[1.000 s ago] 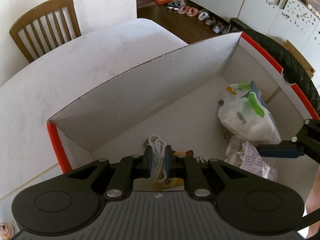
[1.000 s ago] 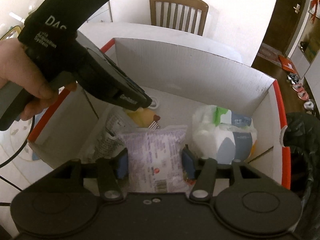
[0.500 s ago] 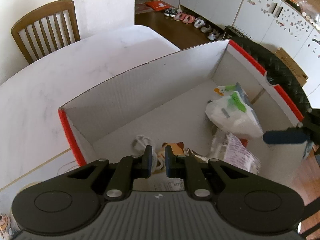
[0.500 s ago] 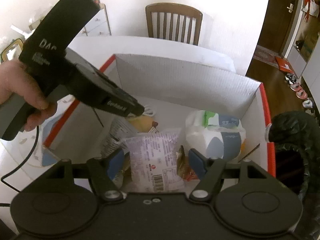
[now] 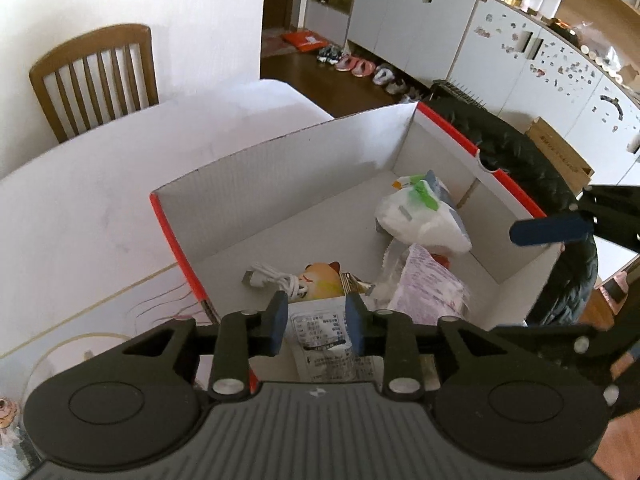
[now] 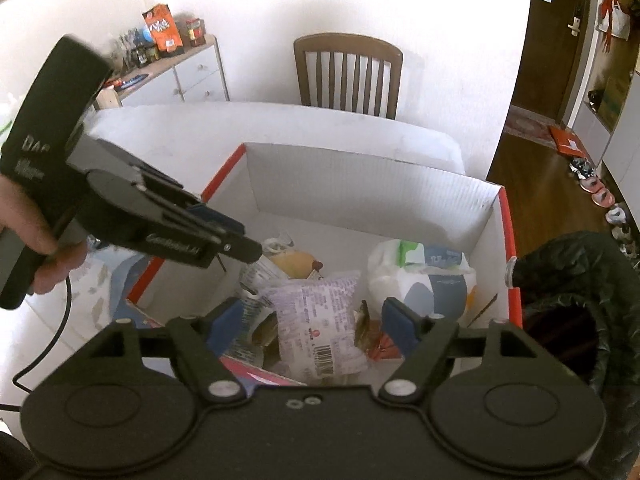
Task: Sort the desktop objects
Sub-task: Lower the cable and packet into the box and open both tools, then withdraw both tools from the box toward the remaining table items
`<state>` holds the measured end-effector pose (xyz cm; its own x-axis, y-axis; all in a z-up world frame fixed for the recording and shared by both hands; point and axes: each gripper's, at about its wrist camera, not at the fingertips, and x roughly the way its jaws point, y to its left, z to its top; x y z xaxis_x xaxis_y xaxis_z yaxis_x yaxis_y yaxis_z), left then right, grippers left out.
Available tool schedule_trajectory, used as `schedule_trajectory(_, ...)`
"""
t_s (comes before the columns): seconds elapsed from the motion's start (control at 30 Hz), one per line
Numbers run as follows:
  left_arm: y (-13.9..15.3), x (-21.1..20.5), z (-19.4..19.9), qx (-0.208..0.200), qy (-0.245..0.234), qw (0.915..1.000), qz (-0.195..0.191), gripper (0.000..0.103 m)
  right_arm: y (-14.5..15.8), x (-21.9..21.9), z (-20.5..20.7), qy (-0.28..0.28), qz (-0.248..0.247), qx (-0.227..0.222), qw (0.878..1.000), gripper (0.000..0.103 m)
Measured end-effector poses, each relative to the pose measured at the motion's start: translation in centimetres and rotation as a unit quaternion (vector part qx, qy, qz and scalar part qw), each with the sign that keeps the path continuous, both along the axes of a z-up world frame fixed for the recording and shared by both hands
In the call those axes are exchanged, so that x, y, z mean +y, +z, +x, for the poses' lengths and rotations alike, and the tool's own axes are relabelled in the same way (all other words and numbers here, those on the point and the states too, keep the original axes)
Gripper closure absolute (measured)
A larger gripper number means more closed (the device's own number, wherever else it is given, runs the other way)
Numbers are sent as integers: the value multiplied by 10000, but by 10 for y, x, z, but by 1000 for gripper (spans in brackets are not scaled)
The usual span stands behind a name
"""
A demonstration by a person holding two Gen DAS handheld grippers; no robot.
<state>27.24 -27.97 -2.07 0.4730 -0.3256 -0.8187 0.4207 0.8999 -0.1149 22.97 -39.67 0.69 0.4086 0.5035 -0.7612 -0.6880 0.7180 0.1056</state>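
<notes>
A white cardboard box [image 5: 280, 184] with red edges stands on the white table [image 5: 80, 208]. Inside lie a coiled white cable [image 5: 272, 280], an orange cat toy [image 5: 322, 280], a purple snack packet [image 5: 428, 292] and a white plastic bag [image 5: 420, 220]. My left gripper [image 5: 317, 324] hangs above the box's near end, jaws opening, nothing between them. In the right wrist view my right gripper [image 6: 313, 326] hovers over the purple packet [image 6: 316, 320], jaws opening, pads clear of it. The left gripper [image 6: 224, 236] reaches in from the left in a hand [image 6: 24, 220].
A wooden chair [image 5: 96, 76] stands behind the table. A black quilted garment [image 5: 532, 172] lies against the box's right side. A printed white packet [image 5: 324, 336] sits at the box's near end. A low cabinet [image 6: 180, 76] stands at the far left.
The left gripper let go of the white cable, which now lies in the box, and rose back. The right gripper's jaws spread off the purple packet and it lifted.
</notes>
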Motion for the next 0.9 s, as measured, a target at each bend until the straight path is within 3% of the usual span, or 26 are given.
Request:
schedule_trajectory(0.07, 3, 2, -5, -38, 10, 10000, -40, 72, 3, -3, -2, -30, 68, 2, 10000, 23)
schedule_trajectory(0.1, 5, 3, -8, -50, 13, 10000, -66, 62, 4, -4, -2, -41, 82, -8, 10000, 23)
schedule_trajectory(0.13, 6, 4, -10, -72, 9, 9999, -98, 43, 5, -5, -3, -53, 95, -21, 9999, 23)
schedule_trajectory(0.17, 7, 5, -13, -100, 4, 9999, -117, 36, 6, -6, -4, -64, 110, -34, 9999, 23)
schedule_trajectory(0.4, 17, 8, -36, -288, -106, 9993, -207, 35, 12, -13, -10, -116, 209, -84, 9997, 22)
schedule_trajectory(0.5, 18, 11, -44, -307, -134, 9991, -278, 25, 15, -17, -14, -167, 279, -149, 9994, 17)
schedule_trajectory(0.77, 20, 33, -61, -248, -56, 9981, -554, 15, 24, -14, -28, -264, 386, -273, 9985, 12)
schedule_trajectory(0.83, 21, 42, -66, -266, 2, 9978, -607, 2, 24, -8, -33, -268, 392, -301, 9984, 10)
schedule_trajectory(0.9, 22, 50, -71, -308, 33, 9975, -640, 0, 25, -1, -39, -265, 385, -321, 9984, 10)
